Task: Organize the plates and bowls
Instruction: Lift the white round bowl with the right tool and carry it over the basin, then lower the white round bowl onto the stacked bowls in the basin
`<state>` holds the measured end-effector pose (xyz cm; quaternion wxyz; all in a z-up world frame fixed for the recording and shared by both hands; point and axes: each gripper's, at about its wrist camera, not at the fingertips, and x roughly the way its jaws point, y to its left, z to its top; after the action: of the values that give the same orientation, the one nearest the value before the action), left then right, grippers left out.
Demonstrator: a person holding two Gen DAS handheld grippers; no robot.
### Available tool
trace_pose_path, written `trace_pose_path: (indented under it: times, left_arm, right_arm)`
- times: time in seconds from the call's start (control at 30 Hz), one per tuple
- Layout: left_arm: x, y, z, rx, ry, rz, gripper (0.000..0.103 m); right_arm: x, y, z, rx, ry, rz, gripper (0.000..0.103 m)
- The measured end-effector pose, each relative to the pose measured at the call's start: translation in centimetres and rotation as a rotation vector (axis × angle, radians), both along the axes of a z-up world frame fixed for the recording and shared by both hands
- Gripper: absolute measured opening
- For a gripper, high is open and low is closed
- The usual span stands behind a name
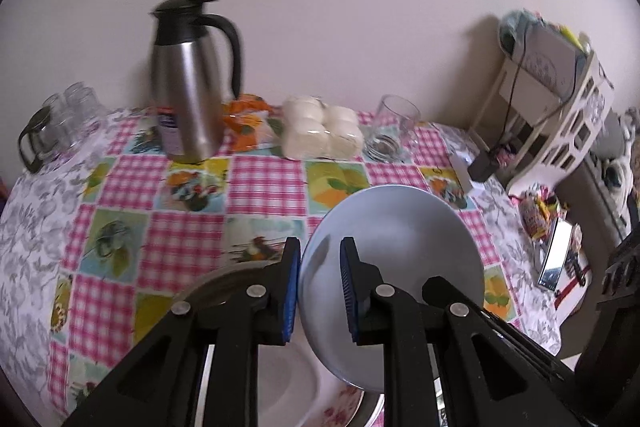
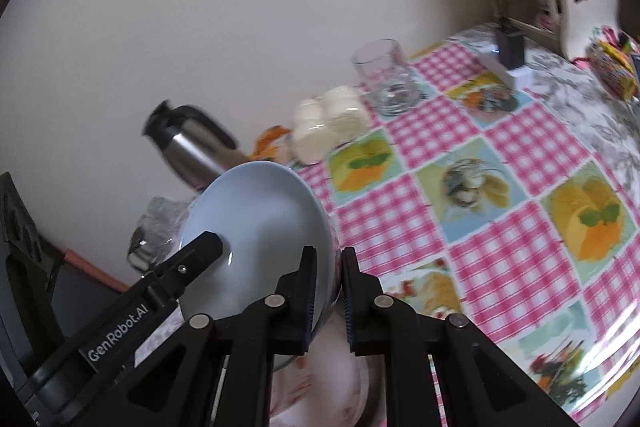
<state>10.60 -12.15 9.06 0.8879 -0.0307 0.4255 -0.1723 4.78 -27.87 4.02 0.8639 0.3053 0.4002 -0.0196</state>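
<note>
A light blue bowl [image 1: 400, 235] hangs tilted above the table, gripped from both sides. My left gripper [image 1: 320, 291] is shut on its left rim, one pad outside the wall and one inside. In the right wrist view my right gripper [image 2: 326, 291] is shut on the opposite rim of the same bowl [image 2: 260, 211], and a finger of the left gripper [image 2: 200, 247] reaches into the bowl from the left. Under the bowl lies a white flowered plate [image 2: 332, 367] on a metal-rimmed dish [image 1: 372, 407]. A brownish glass plate [image 1: 216, 283] sits beside it.
On the checked tablecloth [image 1: 264, 179] stand a steel thermos jug [image 1: 188, 95], a pack of white round items [image 1: 320, 131], a glass tumbler [image 1: 392, 131] and glass jars [image 1: 60, 131]. A white plastic rack [image 1: 560, 107] fills the right end, with a phone [image 1: 556, 259] near it.
</note>
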Motion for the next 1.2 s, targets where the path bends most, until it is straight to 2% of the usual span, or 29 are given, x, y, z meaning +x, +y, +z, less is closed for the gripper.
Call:
trace_pose_path:
  times: [0.1, 0.37, 0.83, 1.2]
  left_arm:
    - [-0.9, 2.5, 0.3, -0.029, -0.001, 0.025, 0.019]
    - [-2.1, 6.9, -0.1, -0.068, 0.017, 0.091, 0.019]
    - [-3.2, 9.8, -2.3, -0.08, 0.097, 0.148, 0.019]
    - [-2.6, 10.8, -3.9, -0.076, 0.148, 0.183, 0.019]
  right_arm:
    - [-0.2, 1.6, 0.2, 0.018, -0.01, 0.035, 0.014]
    - [-0.5, 5.9, 0.8, -0.036, -0.008, 0.124, 0.014]
    - [-0.7, 9.4, -0.7, -0.099, 0.077, 0.215, 0.016]
    - [-0.3, 10.9, -2.5, -0.132, 0.155, 0.27, 0.016]
